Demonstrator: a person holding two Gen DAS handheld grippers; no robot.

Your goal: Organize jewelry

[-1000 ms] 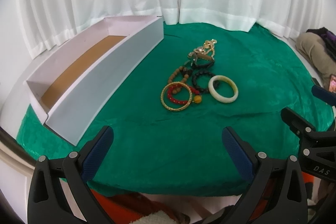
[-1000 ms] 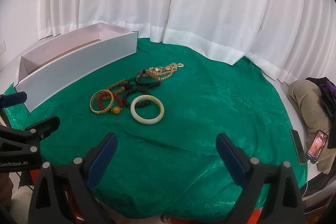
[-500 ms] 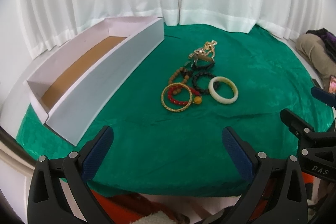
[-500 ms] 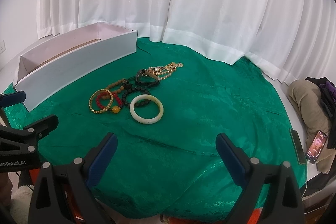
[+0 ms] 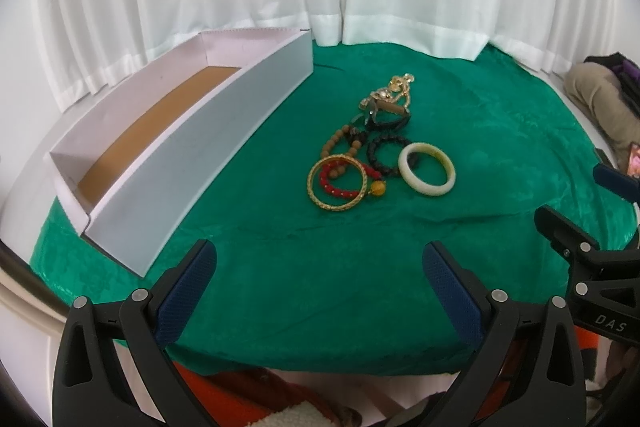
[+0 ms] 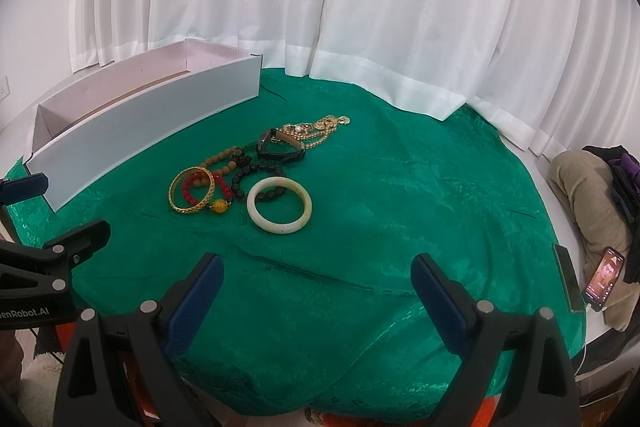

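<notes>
Jewelry (image 5: 380, 151) sits in the same heap mid-counter (image 5: 320, 287), right of the empty white box (image 5: 192, 163). Both the left gripper (image 5: 320, 267) and right gripper (image 6: 316, 275) stay spread wide at the near edge; I've barely crept forward, so sorting hasn't begun.

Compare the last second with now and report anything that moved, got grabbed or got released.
Nothing visibly changed. The left gripper and right gripper stay open and empty above the near edge of the green cloth; the jewelry pile lies untouched beside the white box.
</notes>
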